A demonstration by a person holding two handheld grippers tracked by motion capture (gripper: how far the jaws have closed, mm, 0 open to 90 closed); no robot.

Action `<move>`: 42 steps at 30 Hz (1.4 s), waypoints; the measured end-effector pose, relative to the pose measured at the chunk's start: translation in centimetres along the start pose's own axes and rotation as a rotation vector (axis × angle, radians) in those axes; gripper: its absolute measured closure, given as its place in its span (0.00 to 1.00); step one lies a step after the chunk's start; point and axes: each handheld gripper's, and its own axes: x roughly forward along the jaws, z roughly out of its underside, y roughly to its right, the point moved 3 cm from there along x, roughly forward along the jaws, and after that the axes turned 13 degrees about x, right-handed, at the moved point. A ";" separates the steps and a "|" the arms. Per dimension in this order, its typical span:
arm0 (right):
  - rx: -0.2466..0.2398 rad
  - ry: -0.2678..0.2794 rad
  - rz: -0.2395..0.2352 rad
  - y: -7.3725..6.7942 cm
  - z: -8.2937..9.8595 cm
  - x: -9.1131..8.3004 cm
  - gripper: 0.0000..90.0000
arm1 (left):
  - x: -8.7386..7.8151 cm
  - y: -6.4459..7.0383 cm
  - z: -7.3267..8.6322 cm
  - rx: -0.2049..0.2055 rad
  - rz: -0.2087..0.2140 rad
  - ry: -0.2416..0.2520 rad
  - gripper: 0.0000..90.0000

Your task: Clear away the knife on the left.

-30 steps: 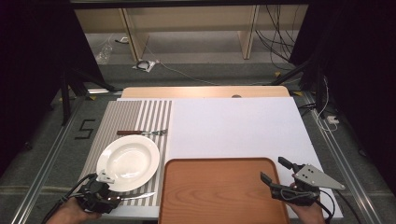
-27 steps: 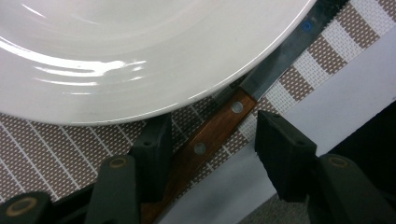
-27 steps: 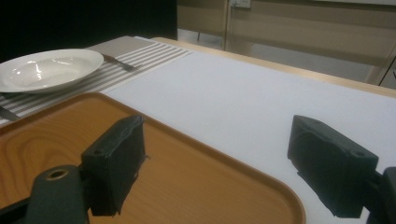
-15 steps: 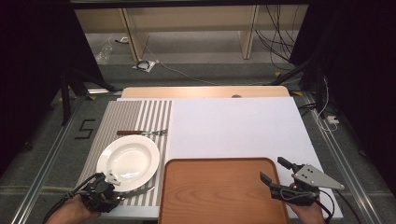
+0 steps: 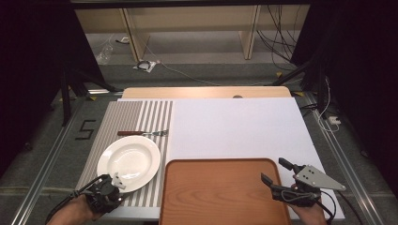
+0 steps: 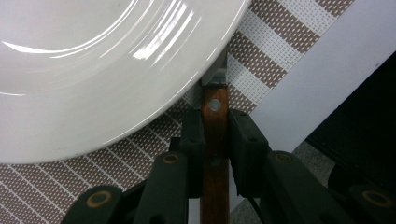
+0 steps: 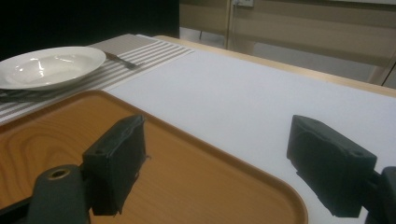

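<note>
Already the left claw [image 6: 215,140] is clamping a wooden knife handle [image 6: 215,154] at the plate's edge.

Seen from the left claw view, the handle is running straight up the frame's centre between the closed jaws, its blade [image 6: 219,72] tucking beneath the white plate [image 6: 93,70] rim at upper left (so any pull probably needs to follow that long axis, back toward the lower frame edge). On the high view, the right claw [image 5: 279,171] is hovering wide and empty over the wooden tray [image 5: 220,192] at lower right, well apart from the knife; the left is nearer.
</note>
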 end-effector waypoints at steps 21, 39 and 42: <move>-0.006 -0.002 0.004 0.0 0.0 0.0 0.23 | -1.0 1.2 -0.5 0.016 0.046 0.087 0.85; -0.004 -0.001 0.004 0.0 0.0 0.0 0.23 | -2.7 3.3 -5.3 -0.003 0.039 0.254 0.85; -0.004 0.000 0.003 0.0 0.0 0.0 0.23 | -2.8 3.7 -6.8 0.000 0.035 0.281 0.85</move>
